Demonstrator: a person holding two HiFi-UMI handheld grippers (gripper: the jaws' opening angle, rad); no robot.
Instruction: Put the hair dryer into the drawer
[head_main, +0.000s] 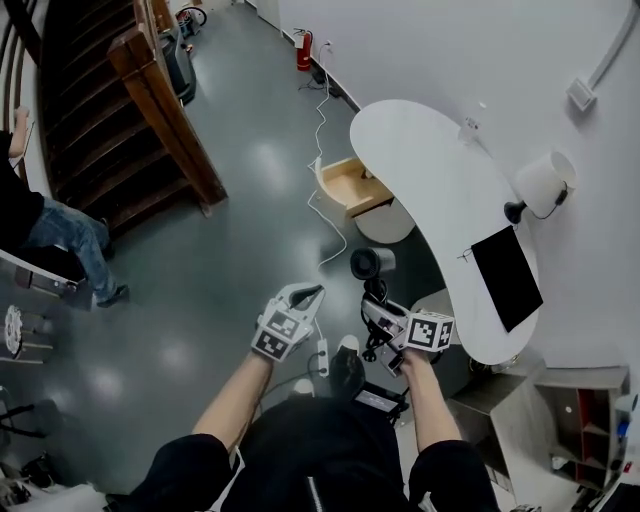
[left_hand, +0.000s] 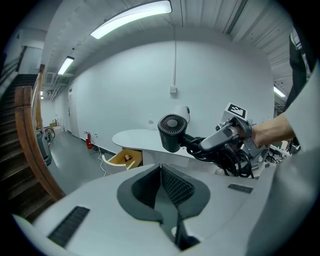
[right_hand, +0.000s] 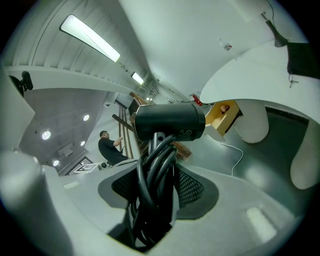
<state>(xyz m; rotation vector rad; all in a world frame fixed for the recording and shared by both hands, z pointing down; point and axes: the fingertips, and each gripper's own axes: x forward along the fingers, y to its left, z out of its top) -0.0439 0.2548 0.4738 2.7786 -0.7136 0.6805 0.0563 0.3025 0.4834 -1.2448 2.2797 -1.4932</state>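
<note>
The black hair dryer (head_main: 372, 264) hangs over the dark floor, held by its handle with its black cord (right_hand: 156, 170) bundled along it. My right gripper (head_main: 380, 308) is shut on that handle and cord, and the dryer's round barrel (right_hand: 170, 121) fills the view above its jaws. The wooden drawer (head_main: 352, 185) stands pulled open under the white desk (head_main: 430, 170), ahead of both grippers, with a small object inside (left_hand: 127, 157). My left gripper (head_main: 312, 294) is to the left of the dryer, shut on nothing. From the left gripper view the dryer (left_hand: 172, 131) and right gripper (left_hand: 231, 136) show at upper right.
A black flat pad (head_main: 507, 277) and a white lamp (head_main: 545, 183) sit on the desk. A white cable (head_main: 325, 205) trails over the floor to a power strip (head_main: 322, 355). A wooden staircase (head_main: 150, 100) and a seated person (head_main: 60, 230) are at left.
</note>
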